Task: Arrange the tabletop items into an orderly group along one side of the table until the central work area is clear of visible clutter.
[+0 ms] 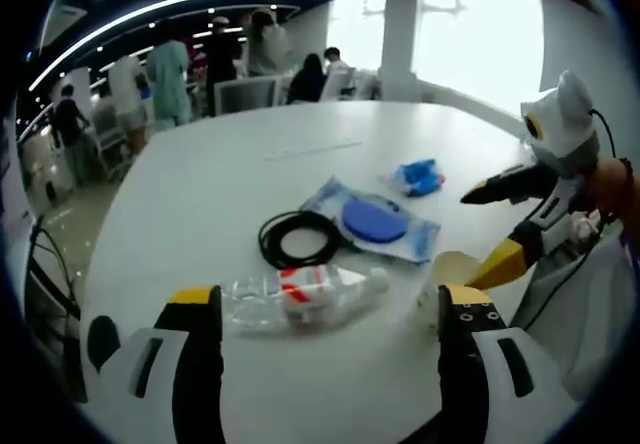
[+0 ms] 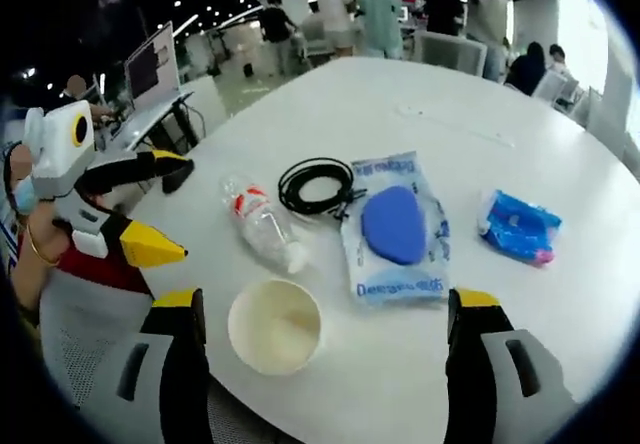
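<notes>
Five loose items lie on the white round table [image 2: 420, 84], none yet grouped along an edge, so I judge the task barely begun. Landmark: the coiled black cable [image 2: 318, 186], near mid-table. Just beside it, on the side toward me, lies an empty clear plastic bottle [image 2: 262, 226] with a red-and-white label, on its side. On the coil's other flank rests a clear pouch holding a blue disc [image 2: 395, 226], touching or nearly touching the cable. Beyond the pouch, well apart from the coil, sits a small blue packet [image 2: 520, 226]. Nearer me than the bottle stands a cream paper bowl [image 2: 275, 324], upright, close to the table's rim. My right gripper [image 2: 325, 334] hangs with jaws spread wide, holding nothing; my left gripper [image 1: 330, 324] likewise gapes empty above the bottle. All five items remain to be moved.
</notes>
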### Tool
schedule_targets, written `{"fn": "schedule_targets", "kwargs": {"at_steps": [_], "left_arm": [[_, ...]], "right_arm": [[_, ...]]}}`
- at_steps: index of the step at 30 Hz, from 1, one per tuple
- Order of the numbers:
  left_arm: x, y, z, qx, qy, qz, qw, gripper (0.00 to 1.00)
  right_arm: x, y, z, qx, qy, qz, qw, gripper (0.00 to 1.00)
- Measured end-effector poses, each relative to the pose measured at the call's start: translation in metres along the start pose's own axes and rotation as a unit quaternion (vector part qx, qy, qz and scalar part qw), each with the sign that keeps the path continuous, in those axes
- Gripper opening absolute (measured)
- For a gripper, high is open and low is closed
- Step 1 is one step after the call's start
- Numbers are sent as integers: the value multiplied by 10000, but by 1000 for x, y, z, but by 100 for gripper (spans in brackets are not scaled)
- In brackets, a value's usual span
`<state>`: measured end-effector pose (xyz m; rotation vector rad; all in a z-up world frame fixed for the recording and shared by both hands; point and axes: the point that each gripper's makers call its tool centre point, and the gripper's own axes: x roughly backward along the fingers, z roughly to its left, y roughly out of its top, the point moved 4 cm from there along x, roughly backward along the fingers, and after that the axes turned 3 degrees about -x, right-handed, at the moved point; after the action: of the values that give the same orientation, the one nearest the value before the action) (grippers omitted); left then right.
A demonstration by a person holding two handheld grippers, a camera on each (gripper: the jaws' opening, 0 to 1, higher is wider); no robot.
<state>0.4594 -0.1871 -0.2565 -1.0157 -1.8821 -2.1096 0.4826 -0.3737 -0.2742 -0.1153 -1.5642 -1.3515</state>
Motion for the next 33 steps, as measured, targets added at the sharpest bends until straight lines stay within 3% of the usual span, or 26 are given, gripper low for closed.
{"fn": "schedule_targets", "kwargs": {"at_steps": [10, 14, 19, 25, 29, 33], "left_arm": [[-1, -1, -2, -45, -40, 20, 10000, 86], [-1, 0, -3, -42, -82, -22, 10000, 87], [-2, 3, -1, -113, -93, -78, 9999, 88], [-4, 5, -2, -367, -137, -30, 9992, 87], [-9, 10, -8, -303, -406, -39, 9987, 87], [-14, 13, -10, -840, -465, 57, 9954, 87]], "right_arm": [[11, 3, -6, 90, 171, -380, 9991, 99], [20, 14, -1, -152, 505, -890, 9946, 99], [33, 23, -6, 387, 487, -1360, 9888, 99], [42, 9, -9, 430, 685, -1476, 9857, 99], [45, 0, -21, 533, 483, -1482, 9863, 99], [47, -6, -29, 343, 329, -1514, 9873, 99]]}}
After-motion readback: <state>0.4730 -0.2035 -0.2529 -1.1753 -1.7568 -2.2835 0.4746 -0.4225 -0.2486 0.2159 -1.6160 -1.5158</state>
